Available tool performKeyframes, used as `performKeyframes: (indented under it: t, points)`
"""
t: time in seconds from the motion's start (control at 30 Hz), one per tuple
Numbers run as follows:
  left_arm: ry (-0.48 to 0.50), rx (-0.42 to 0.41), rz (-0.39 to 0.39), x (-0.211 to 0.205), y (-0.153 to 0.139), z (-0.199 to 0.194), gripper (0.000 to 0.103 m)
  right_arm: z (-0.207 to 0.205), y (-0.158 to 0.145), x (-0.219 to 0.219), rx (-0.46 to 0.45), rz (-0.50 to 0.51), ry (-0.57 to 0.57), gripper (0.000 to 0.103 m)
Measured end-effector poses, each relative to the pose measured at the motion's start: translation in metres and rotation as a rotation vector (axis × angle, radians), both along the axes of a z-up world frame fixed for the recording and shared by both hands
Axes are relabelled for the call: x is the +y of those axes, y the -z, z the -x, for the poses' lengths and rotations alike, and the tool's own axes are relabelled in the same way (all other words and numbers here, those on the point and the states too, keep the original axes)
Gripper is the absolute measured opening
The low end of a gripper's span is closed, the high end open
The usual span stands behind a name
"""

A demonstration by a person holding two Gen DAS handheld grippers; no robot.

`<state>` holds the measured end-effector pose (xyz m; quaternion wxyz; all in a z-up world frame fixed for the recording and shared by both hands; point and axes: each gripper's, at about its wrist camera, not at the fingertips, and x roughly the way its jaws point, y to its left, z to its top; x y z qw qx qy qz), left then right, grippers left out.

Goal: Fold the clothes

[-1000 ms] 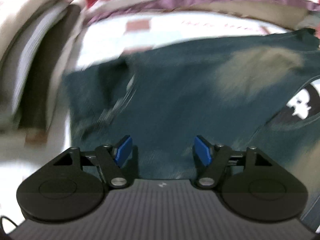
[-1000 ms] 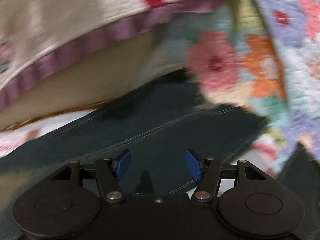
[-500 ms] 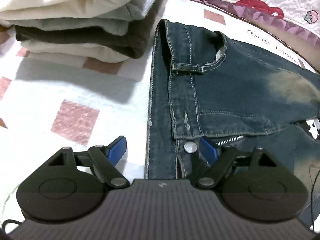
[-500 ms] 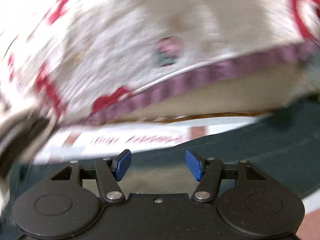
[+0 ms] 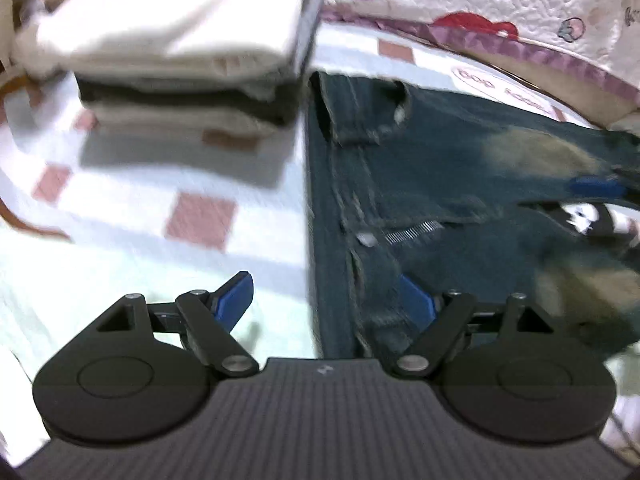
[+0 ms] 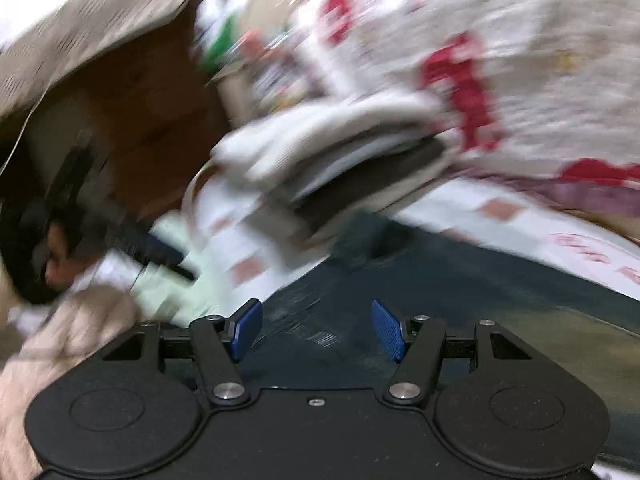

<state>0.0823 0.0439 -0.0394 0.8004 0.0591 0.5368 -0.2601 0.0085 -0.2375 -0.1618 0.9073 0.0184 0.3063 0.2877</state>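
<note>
The jeans (image 5: 440, 168) lie spread on a white bedsheet with pink squares (image 5: 200, 220). In the left wrist view they fill the half from about 12 to 4 o'clock, waistband edge running down the middle, and a metal button (image 5: 365, 239) with a short run of open zipper teeth (image 5: 414, 234) sits near the centre. A faded tan patch (image 5: 532, 152) marks the denim toward 2 o'clock, and a dark patch with a white skull-like print (image 5: 582, 216) shows at 3 o'clock. The left gripper (image 5: 326, 298) has its fingers spread wide with nothing between the pads; the left blue pad (image 5: 234, 300) hangs over the bare sheet, the right one (image 5: 416, 300) over the denim at the waistband edge. Whether either pad touches cloth cannot be told through the blur.

A stack of folded clothes (image 5: 188, 60), white on top with dark and cream layers beneath, sits at 11 o'clock just beside the waistband. A white quilt with red shapes and a purple border (image 5: 500, 0) lies along 1 o'clock.

In the right wrist view, badly blurred, the right gripper (image 6: 316, 330) is also wide open and empty, poised over dark denim (image 6: 440, 288). The folded stack (image 6: 340, 152) appears at 12 o'clock, and the left gripper's dark body (image 6: 132, 240) shows at 9 o'clock.
</note>
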Motion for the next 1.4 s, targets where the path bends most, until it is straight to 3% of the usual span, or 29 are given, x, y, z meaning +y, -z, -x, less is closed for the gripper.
performKeyframes:
  t: [0.13,0.2,0.27,0.5,0.57,0.6,0.63,0.7,0.77,0.87,1.0,1.4]
  points:
    - [-0.018,0.135,0.076,0.004,0.011,0.012,0.080,0.002,0.014,0.056,0.096,0.142,-0.194,0.066]
    - [-0.086,0.220,0.150,0.011,0.023,0.014,0.080,0.012,0.025,0.077,0.114,0.198,-0.253,0.066]
    - [-0.144,0.254,0.197,0.020,0.033,0.013,0.080,0.024,0.036,0.095,0.113,0.262,-0.303,0.066]
    - [-0.147,0.189,0.198,0.023,0.033,0.019,0.080,0.080,0.068,0.134,0.013,0.551,-0.471,0.066]
    - [-0.148,0.171,0.198,0.024,0.033,0.021,0.079,0.091,0.078,0.140,-0.061,0.643,-0.499,0.065]
    - [-0.149,0.162,0.198,0.025,0.033,0.022,0.079,0.091,0.077,0.137,-0.074,0.641,-0.480,0.061]
    - [-0.149,0.152,0.198,0.025,0.033,0.023,0.079,0.087,0.073,0.132,-0.070,0.612,-0.446,0.042]
    - [-0.105,0.086,0.209,0.022,0.024,0.028,0.080,0.081,0.065,0.121,-0.064,0.555,-0.378,0.015]
    - [-0.028,-0.008,0.222,0.015,0.010,0.035,0.080,0.075,0.057,0.110,-0.058,0.497,-0.311,0.015]
    - [0.162,-0.130,0.187,-0.004,-0.010,0.054,0.080,0.065,0.046,0.090,-0.031,0.385,-0.204,0.014]
    - [0.478,-0.208,0.045,-0.039,-0.016,0.086,0.082,0.058,0.039,0.061,0.023,0.246,-0.109,0.014]
    - [0.747,-0.527,-0.197,-0.093,0.001,0.107,0.082,0.046,0.041,0.044,0.045,0.150,-0.078,0.014]
